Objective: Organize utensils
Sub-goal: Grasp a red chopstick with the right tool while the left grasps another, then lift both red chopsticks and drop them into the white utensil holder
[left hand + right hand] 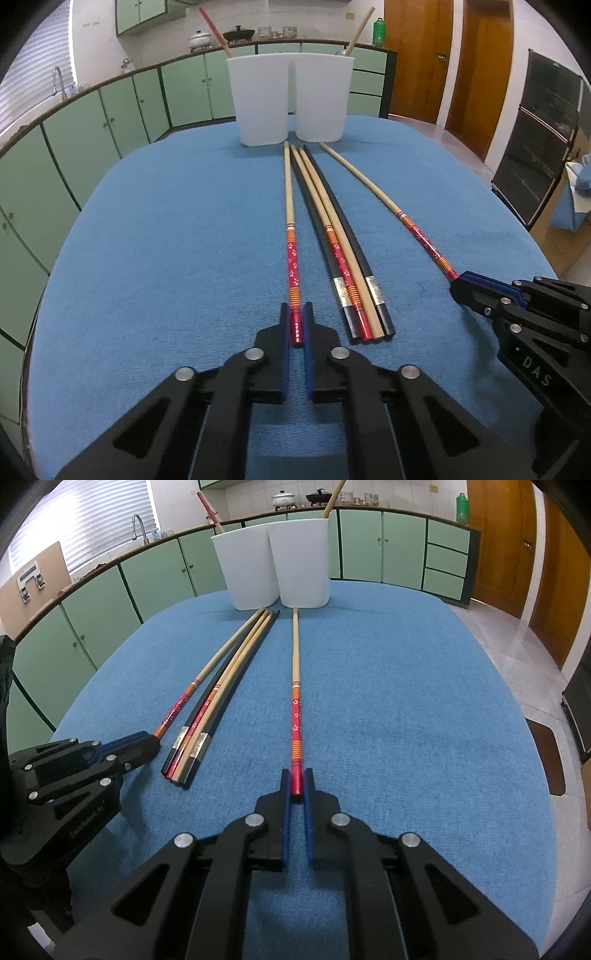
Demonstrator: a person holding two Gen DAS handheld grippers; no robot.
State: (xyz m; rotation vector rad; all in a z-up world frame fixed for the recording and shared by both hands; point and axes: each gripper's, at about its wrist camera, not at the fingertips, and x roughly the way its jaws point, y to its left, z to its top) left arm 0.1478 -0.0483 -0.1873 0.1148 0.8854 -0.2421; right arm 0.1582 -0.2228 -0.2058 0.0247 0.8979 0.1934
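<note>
Chopsticks with red patterned handles lie on the blue cloth: my left gripper (296, 317) has its jaws closed on one (290, 221), my right gripper (296, 781) on another (295, 686). Pickup step; next, I'd lift both toward the white plastic cups (262, 99).

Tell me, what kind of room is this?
Most likely a home kitchen. Green cabinets run along the wall, there's a faucet by the window, and a cooking pot sits on the counter. The table has a blue cloth, chopsticks and two white cups on it.
</note>
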